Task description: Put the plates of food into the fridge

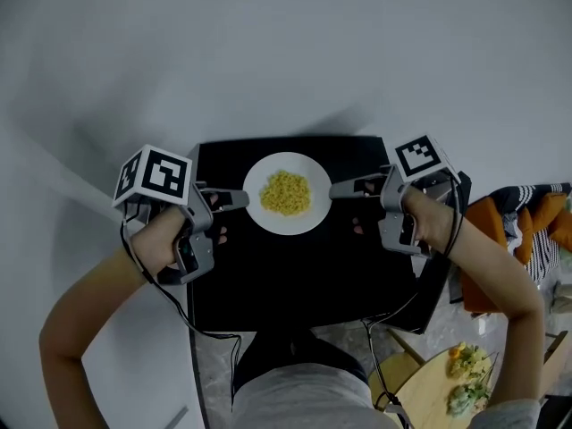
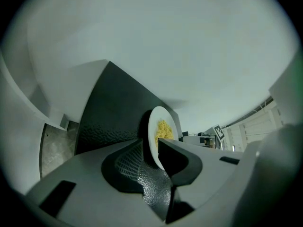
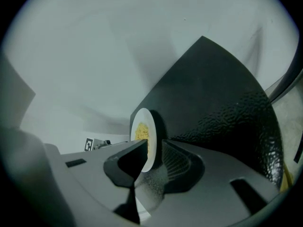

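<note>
A white plate point(image 1: 268, 219) with a heap of yellow food point(image 1: 285, 192) is over the far part of a black top point(image 1: 295, 275). My left gripper point(image 1: 243, 198) has the plate's left rim between its jaws, and my right gripper point(image 1: 335, 189) has the right rim. In the left gripper view the plate point(image 2: 154, 126) stands edge-on between the jaws of the left gripper point(image 2: 150, 150), which are closed onto it. The right gripper view shows the same: the plate's rim point(image 3: 151, 123) sits pinched in the right gripper point(image 3: 155, 150). Whether the plate rests on the black top or is lifted off it is unclear.
White walls surround the black top on the far and left sides. At the right lies an orange and striped cloth point(image 1: 523, 222). A round wooden table point(image 1: 429, 391) at the lower right carries more food point(image 1: 469, 378). Cables hang from both grippers along the black top's sides.
</note>
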The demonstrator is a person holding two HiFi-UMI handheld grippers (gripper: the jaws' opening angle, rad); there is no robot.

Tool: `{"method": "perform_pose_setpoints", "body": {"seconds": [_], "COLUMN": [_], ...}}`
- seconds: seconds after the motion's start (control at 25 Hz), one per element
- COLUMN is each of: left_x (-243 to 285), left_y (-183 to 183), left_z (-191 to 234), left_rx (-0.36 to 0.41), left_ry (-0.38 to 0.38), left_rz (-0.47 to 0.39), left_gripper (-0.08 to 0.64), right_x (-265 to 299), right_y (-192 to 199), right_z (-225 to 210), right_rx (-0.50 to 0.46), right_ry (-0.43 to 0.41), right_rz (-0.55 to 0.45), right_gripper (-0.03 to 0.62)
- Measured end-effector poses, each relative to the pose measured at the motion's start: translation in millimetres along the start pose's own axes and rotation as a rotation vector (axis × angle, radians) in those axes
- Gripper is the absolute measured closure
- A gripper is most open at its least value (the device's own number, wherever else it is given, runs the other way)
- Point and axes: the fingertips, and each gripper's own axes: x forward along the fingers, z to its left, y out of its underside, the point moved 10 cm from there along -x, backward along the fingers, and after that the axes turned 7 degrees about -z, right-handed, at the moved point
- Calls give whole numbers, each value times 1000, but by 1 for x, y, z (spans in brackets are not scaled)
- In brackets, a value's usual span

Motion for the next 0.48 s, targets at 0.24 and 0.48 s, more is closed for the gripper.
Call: {"method": "perform_pose_setpoints", "body": {"seconds": [0.24, 0.48], "left_x": [1, 20], "left_y": [4, -8], "left_z": [-11, -25], "left_rx": [1, 54], "left_ry": [24, 122], "left_rz": [6, -19], "left_gripper": [471, 472], "right_x": [8, -6], "right_y": [7, 1], "right_z": [9, 7], "right_rx": [8, 10], "right_ry": [-51, -81], "right_rz": [51, -76], "right_gripper": [509, 512]}}
